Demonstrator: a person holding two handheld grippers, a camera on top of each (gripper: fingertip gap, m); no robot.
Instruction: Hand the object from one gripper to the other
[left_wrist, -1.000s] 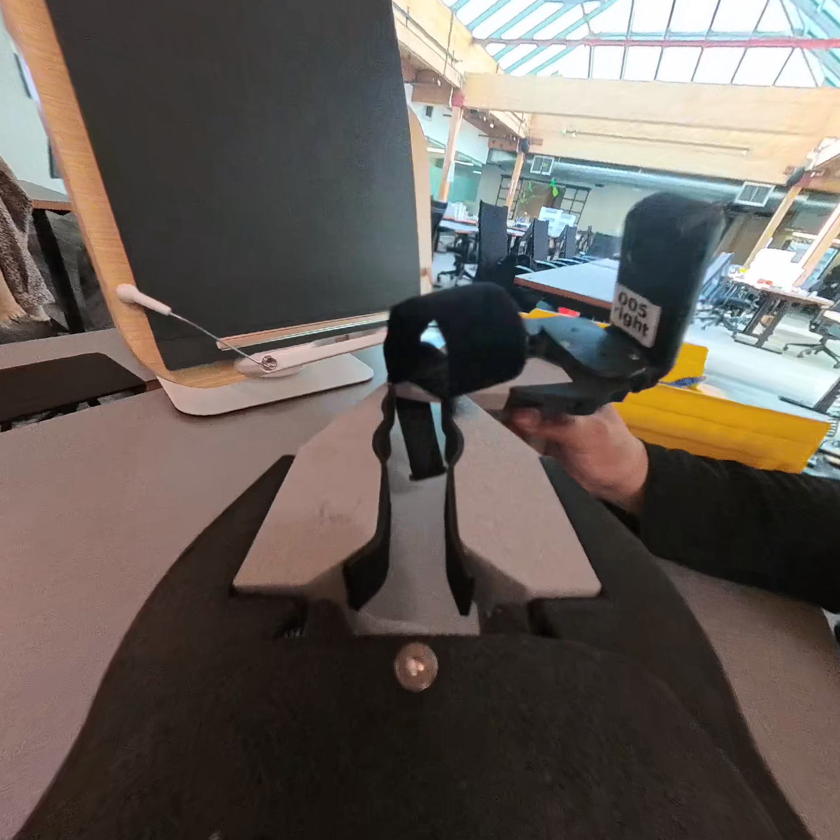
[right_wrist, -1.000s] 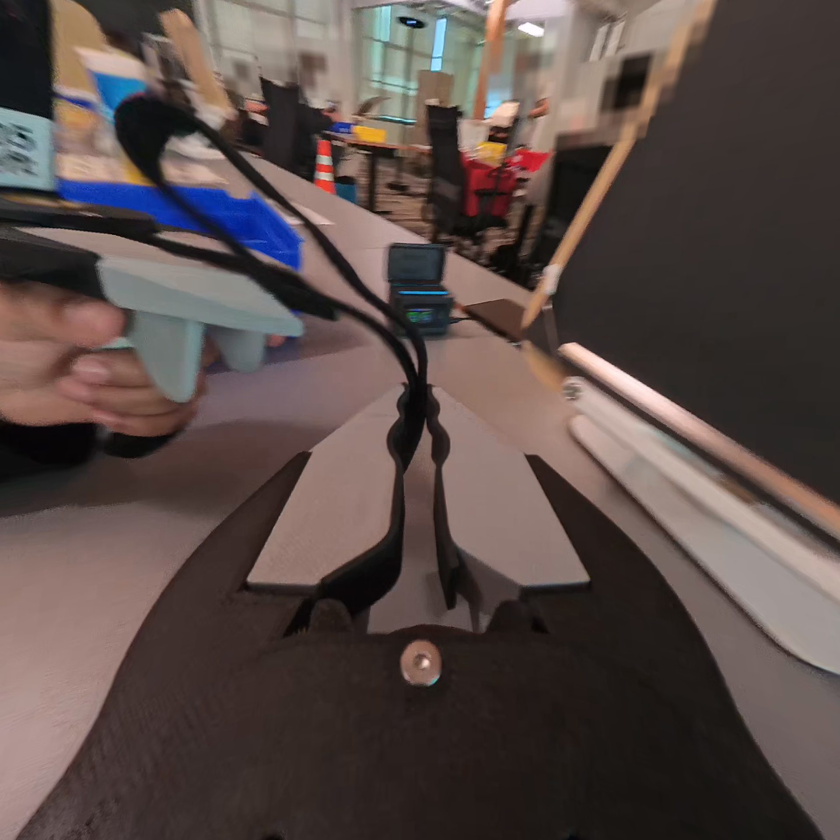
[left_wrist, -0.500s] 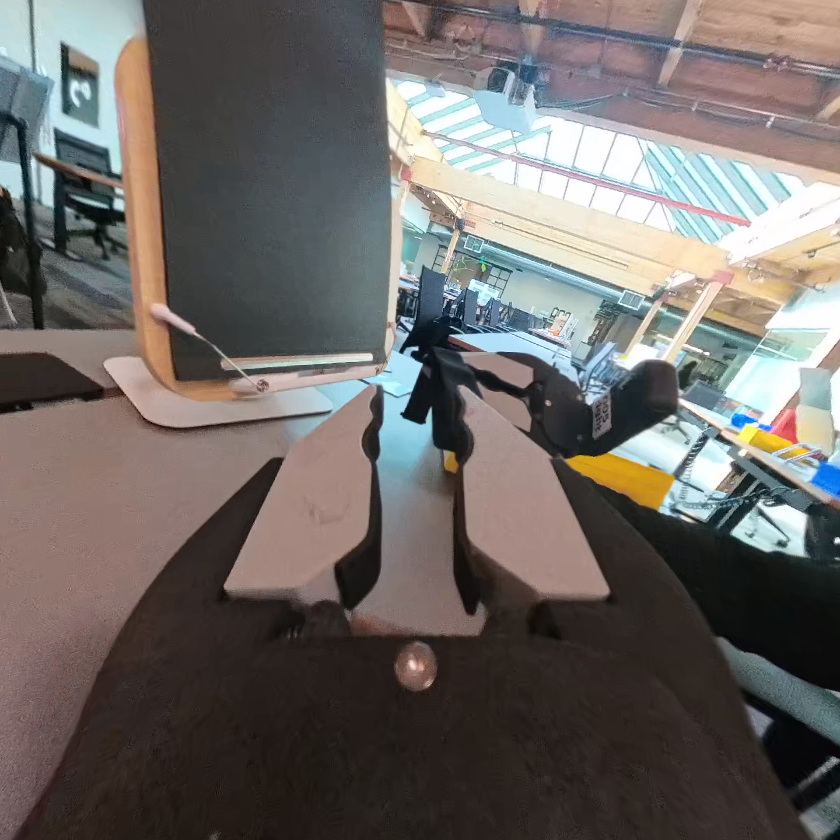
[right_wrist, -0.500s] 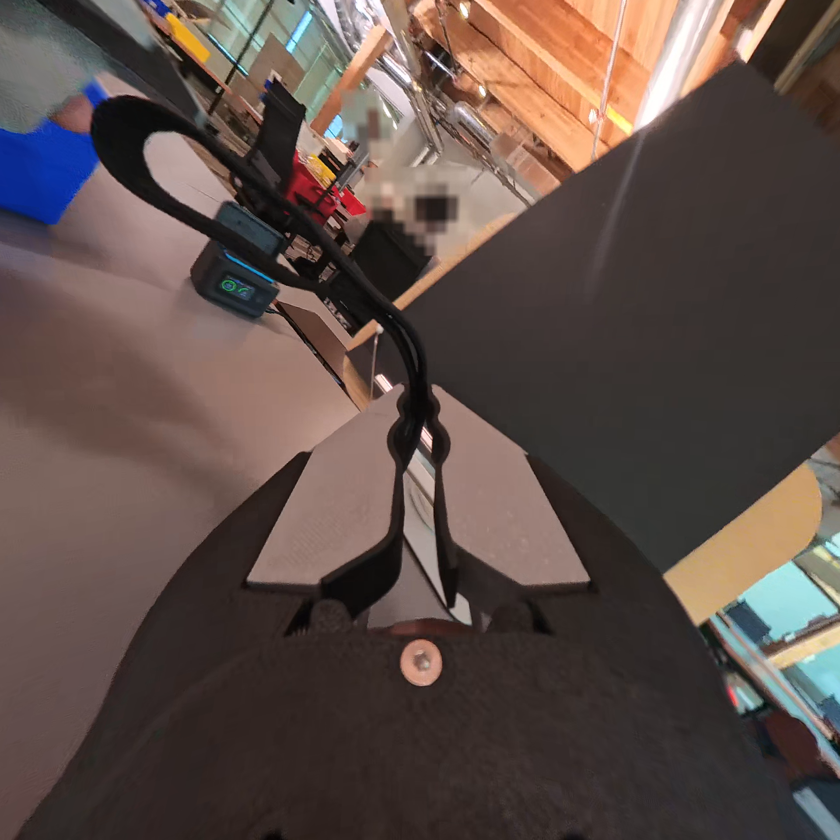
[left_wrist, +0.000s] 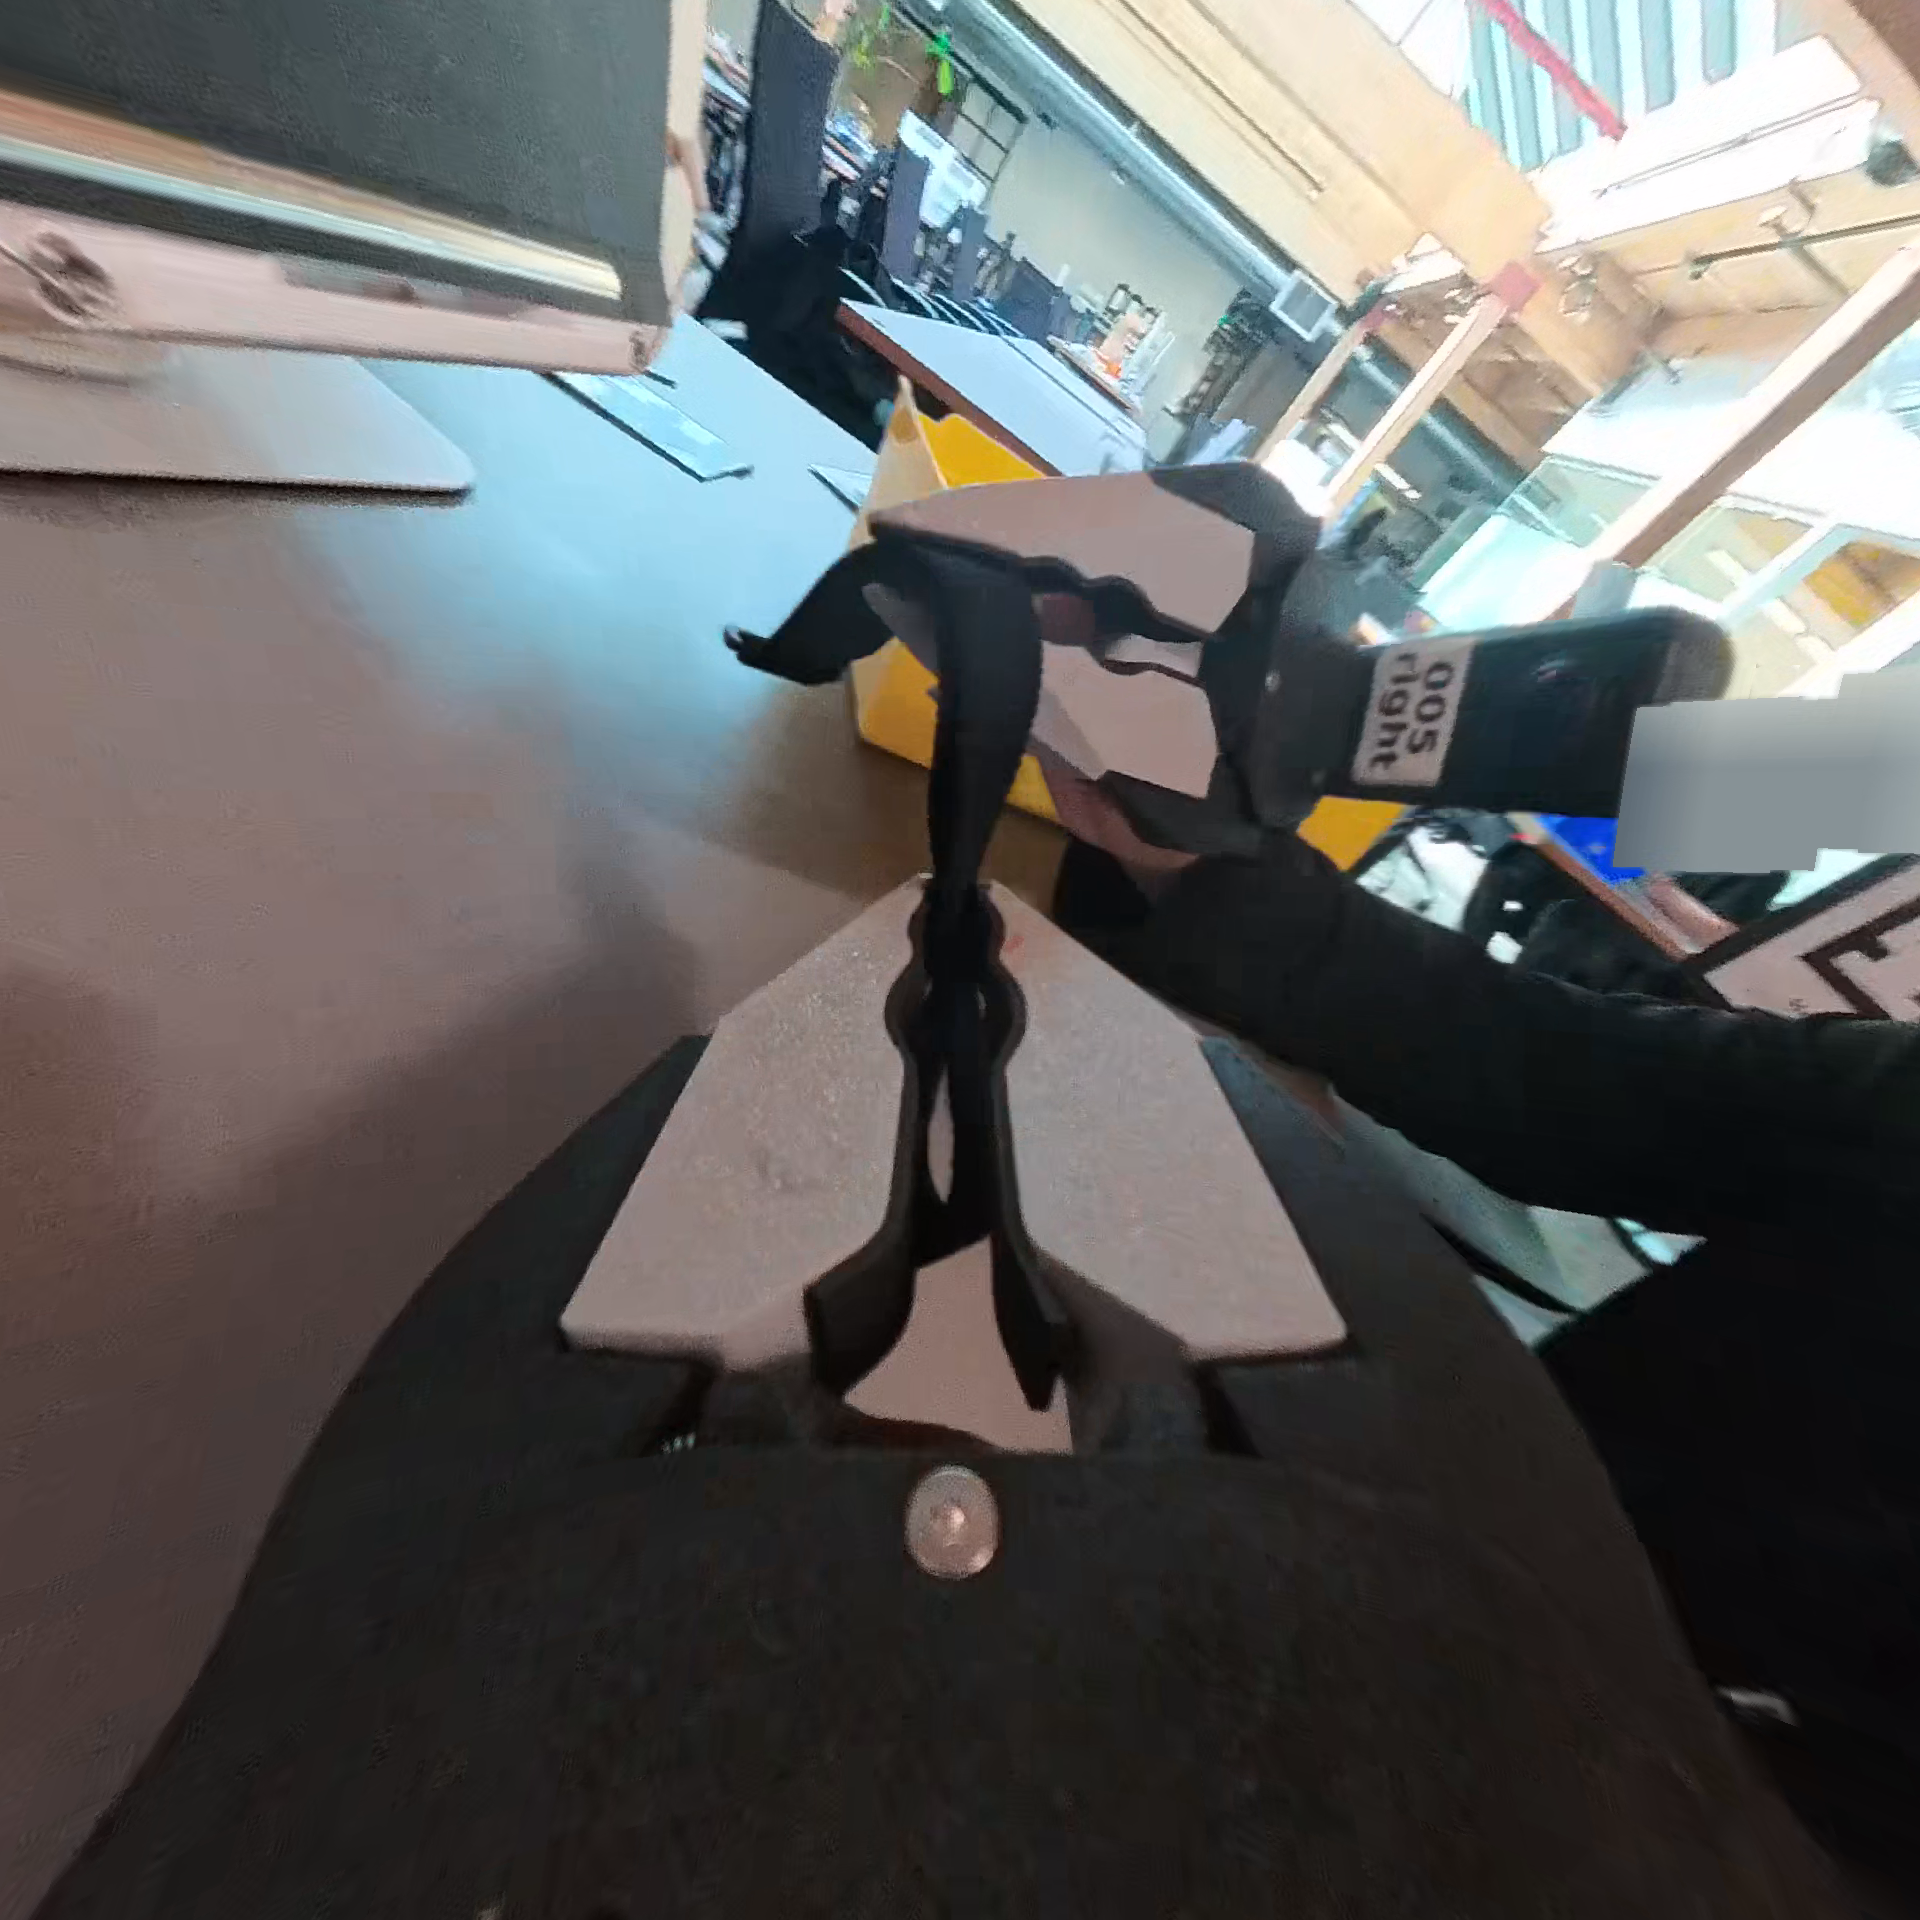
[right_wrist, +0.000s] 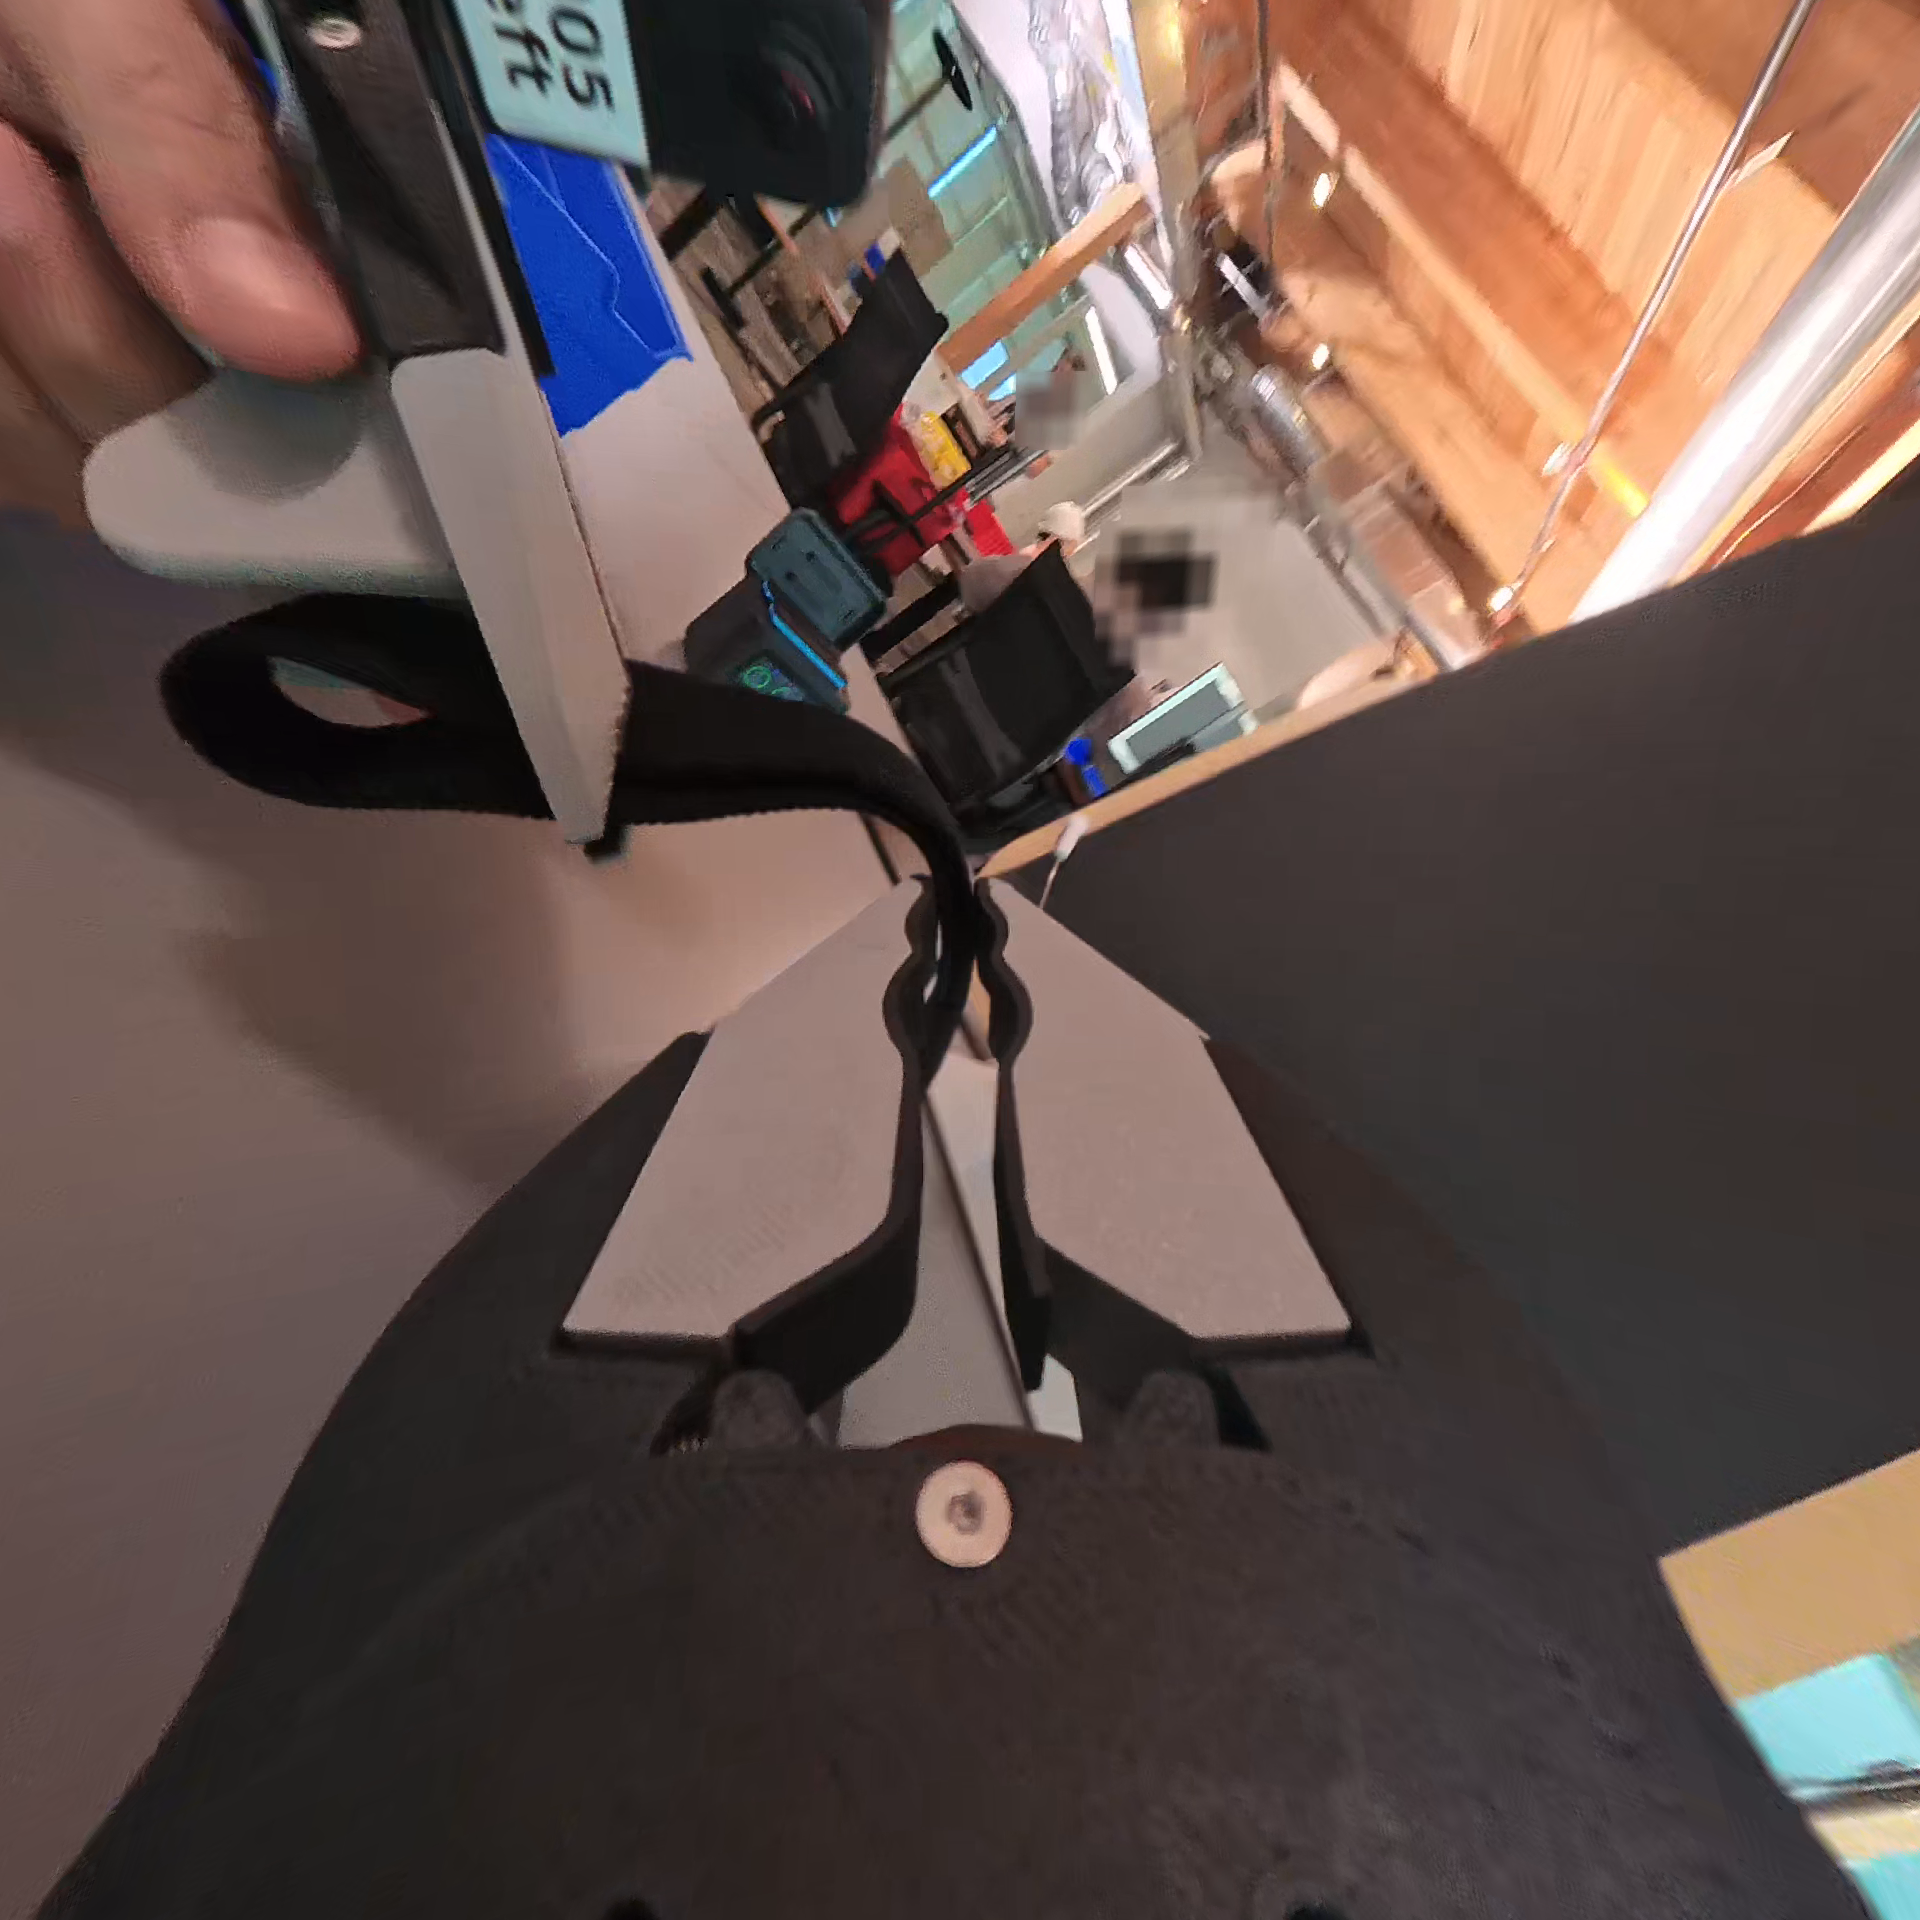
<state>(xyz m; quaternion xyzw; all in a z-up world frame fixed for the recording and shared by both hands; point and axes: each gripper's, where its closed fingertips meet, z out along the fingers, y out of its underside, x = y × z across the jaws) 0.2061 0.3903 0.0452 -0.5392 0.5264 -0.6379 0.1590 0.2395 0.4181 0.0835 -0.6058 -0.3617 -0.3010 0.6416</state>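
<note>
A: What does your left tool (left_wrist: 961, 914) have?

B: Its tips are pinched nearly together on the black strap (left_wrist: 977, 727), which runs up from between them.

A: And your right tool (right_wrist: 951, 894)?

B: It is clamped on the same strap (right_wrist: 727, 764) at its tips. In the left view my right tool (left_wrist: 935, 613) sits ahead, lying on its side, with the strap crossing its tips. So both tools grip the strap at once, in the air above the surface (left_wrist: 364, 779).

A: What is around them?

B: A dark board (right_wrist: 1507, 935) with a wooden edge to one side, a yellow bin (left_wrist: 966, 468) beyond, and a small charger box (right_wrist: 790, 623) on the surface.
</note>
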